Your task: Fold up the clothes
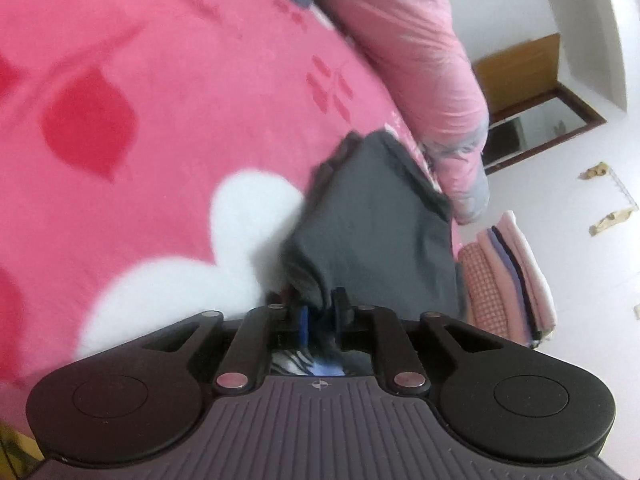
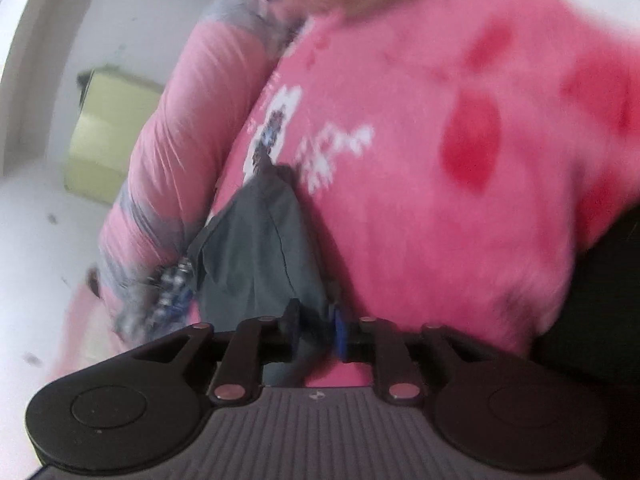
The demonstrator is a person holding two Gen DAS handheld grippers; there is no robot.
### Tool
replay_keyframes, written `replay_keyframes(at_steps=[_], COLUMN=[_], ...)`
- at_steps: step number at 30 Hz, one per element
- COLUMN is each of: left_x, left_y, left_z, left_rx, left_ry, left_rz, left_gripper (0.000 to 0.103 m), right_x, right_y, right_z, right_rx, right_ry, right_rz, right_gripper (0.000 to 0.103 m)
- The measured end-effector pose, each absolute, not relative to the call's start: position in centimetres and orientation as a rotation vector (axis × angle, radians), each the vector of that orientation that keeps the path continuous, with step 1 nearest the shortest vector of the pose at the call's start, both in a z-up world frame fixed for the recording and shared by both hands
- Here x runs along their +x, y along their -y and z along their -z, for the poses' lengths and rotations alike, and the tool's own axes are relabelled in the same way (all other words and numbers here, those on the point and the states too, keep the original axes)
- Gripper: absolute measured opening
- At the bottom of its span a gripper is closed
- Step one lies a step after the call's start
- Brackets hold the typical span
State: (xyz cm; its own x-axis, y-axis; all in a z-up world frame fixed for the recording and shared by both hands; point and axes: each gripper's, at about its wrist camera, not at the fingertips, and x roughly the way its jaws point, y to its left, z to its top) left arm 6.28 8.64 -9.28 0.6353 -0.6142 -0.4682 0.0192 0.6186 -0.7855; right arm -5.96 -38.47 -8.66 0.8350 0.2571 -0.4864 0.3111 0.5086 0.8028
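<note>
A dark grey garment [image 1: 372, 216] hangs bunched over the pink fleece blanket [image 1: 160, 80] that covers the bed. In the left wrist view my left gripper [image 1: 322, 316] is shut on the garment's near edge, with cloth gathered between its fingers. The right wrist view shows the same grey garment [image 2: 260, 240] running from my right gripper [image 2: 316, 326] up towards the rolled quilt. This gripper is also shut on it, with cloth pinched between the black finger and the blue pad. Both views are blurred.
A rolled pink and grey quilt [image 1: 420, 60] lies along the far edge of the bed, seen too in the right wrist view [image 2: 176, 140]. A stack of folded clothes [image 1: 508, 276] sits past the garment. Beyond are white walls, a wooden frame [image 1: 540, 120] and a yellow cabinet [image 2: 104, 132].
</note>
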Motion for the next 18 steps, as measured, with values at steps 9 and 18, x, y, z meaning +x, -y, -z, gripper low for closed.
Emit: replay_keyframes(at_steps=[9,18], left_x=[4.6,6.5], left_y=[-6.0,-2.0], left_z=[4.5,8.5], left_rx=[-0.528,-0.452], left_ry=[-0.547,-0.658], left_rz=[0.429,0.432], left_gripper=[0.036,0.035], right_x=[-4.0,-1.8], right_y=[33.2,35.1], right_z=[2.2,5.7], right_rx=[0.404,0.361], right_ry=[-0.542,-0.657], right_rz=[0.023,0.228], right_gripper=[0.018,0.013])
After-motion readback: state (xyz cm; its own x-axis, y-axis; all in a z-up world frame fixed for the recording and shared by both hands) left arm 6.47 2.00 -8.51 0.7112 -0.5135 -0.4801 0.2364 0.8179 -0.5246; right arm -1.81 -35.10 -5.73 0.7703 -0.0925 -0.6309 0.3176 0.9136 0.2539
